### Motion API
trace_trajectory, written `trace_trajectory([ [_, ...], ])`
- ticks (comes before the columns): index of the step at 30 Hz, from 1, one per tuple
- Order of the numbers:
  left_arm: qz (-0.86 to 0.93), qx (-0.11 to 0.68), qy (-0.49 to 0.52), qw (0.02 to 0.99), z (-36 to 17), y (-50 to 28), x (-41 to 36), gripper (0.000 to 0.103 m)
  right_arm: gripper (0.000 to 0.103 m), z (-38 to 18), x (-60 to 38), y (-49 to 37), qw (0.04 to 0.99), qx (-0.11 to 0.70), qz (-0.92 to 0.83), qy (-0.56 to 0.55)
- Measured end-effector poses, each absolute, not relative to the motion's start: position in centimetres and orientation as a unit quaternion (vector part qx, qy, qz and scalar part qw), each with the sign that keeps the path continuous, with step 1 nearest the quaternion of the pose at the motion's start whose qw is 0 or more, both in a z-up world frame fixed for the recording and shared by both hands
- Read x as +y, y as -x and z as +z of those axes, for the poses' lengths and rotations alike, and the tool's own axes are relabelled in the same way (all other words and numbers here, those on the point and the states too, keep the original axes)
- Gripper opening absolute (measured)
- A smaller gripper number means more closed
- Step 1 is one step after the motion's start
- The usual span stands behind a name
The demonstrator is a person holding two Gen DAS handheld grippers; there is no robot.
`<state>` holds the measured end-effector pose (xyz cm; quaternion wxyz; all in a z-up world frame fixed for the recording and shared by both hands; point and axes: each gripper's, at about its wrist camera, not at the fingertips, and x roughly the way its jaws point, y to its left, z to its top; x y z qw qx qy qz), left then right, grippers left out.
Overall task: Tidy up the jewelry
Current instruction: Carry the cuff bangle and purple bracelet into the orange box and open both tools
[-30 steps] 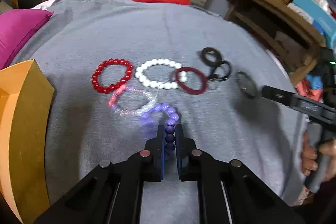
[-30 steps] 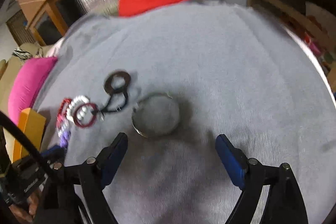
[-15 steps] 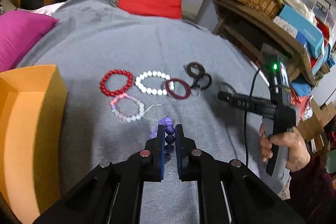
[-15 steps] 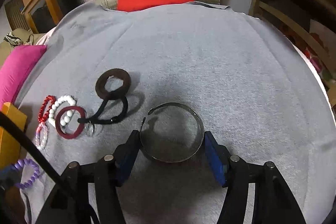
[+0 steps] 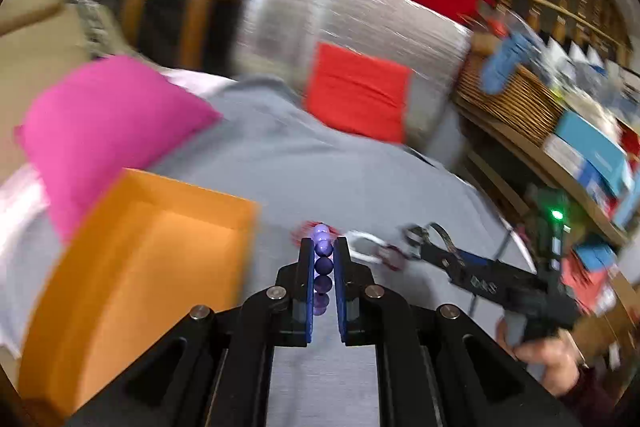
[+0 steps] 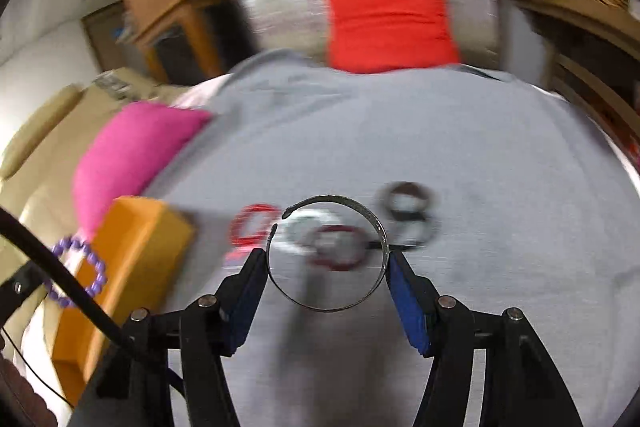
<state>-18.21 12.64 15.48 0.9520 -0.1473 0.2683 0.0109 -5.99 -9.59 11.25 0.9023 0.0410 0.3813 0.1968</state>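
Observation:
My left gripper (image 5: 323, 243) is shut on a purple bead bracelet (image 5: 323, 265), held above the grey cloth just right of an open orange box (image 5: 180, 187). In the right wrist view the purple bracelet (image 6: 98, 267) hangs beside the orange box (image 6: 136, 227). My right gripper (image 6: 327, 257) has its pads pressed on both sides of a thin open metal bangle (image 6: 324, 309), lifted off the cloth. Behind it lie, blurred, a red bead bracelet (image 6: 252, 227), a white bead bracelet (image 6: 304, 227), a dark red ring (image 6: 340, 255) and black loops (image 6: 408, 211).
A grey cloth (image 6: 400, 131) covers the round surface. A pink cushion (image 6: 132, 151) lies at its left edge behind the box, a red cushion (image 6: 388, 23) at the back against silver foil. Wooden shelves with a wicker basket (image 5: 516, 99) stand to the right. A hand (image 5: 536, 351) holds the right gripper.
My right gripper closed on the metal bangle and lifted it off the cloth. My left gripper rose and swung left toward the orange box with the purple bracelet.

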Motion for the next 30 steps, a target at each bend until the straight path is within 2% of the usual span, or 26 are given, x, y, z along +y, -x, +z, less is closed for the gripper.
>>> trace_trajectory([
  [5, 0.112, 0.275, 0.179, 0.938, 13.2, 18.5, 18.7, 0.009, 0.064, 12.1, 0.1, 7.5, 0.878, 0.392, 0.273, 0.003],
  [8, 0.169, 0.304, 0.193, 0.917, 10.4, 17.3, 22.4, 0.009, 0.064, 12.1, 5.5, 7.8, 0.859, 0.411, 0.306, 0.020],
  [11, 0.181, 0.332, 0.248, 0.892, 8.0, 16.1, 25.8, 0.010, 0.064, 11.6, 10.0, 7.5, 0.845, 0.428, 0.320, 0.025],
  [18, 0.239, 0.371, 0.302, 0.845, 4.8, 15.3, 28.8, 0.010, 0.065, 9.8, 17.6, 4.6, 0.810, 0.495, 0.315, 0.010],
  [23, 0.283, 0.374, 0.301, 0.830, 4.7, 15.6, 28.9, 0.010, 0.065, 7.4, 20.8, 2.7, 0.788, 0.543, 0.290, 0.013],
  [24, 0.287, 0.373, 0.299, 0.830, 4.8, 15.6, 28.9, 0.012, 0.065, 7.3, 21.1, 2.6, 0.786, 0.548, 0.286, 0.017],
  [26, 0.298, 0.371, 0.287, 0.832, 5.1, 15.5, 28.6, 0.025, 0.067, 7.1, 21.8, 2.3, 0.790, 0.548, 0.272, 0.031],
  [27, 0.310, 0.367, 0.275, 0.833, 5.4, 15.5, 28.3, 0.040, 0.068, 7.2, 21.7, 2.4, 0.791, 0.547, 0.272, 0.034],
  [28, 0.318, 0.360, 0.265, 0.836, 5.8, 15.9, 28.2, 0.049, 0.068, 7.6, 21.4, 2.6, 0.794, 0.542, 0.274, 0.035],
  [30, 0.332, 0.344, 0.243, 0.844, 6.6, 16.0, 27.9, 0.053, 0.068, 8.9, 20.6, 3.0, 0.801, 0.529, 0.279, 0.030],
])
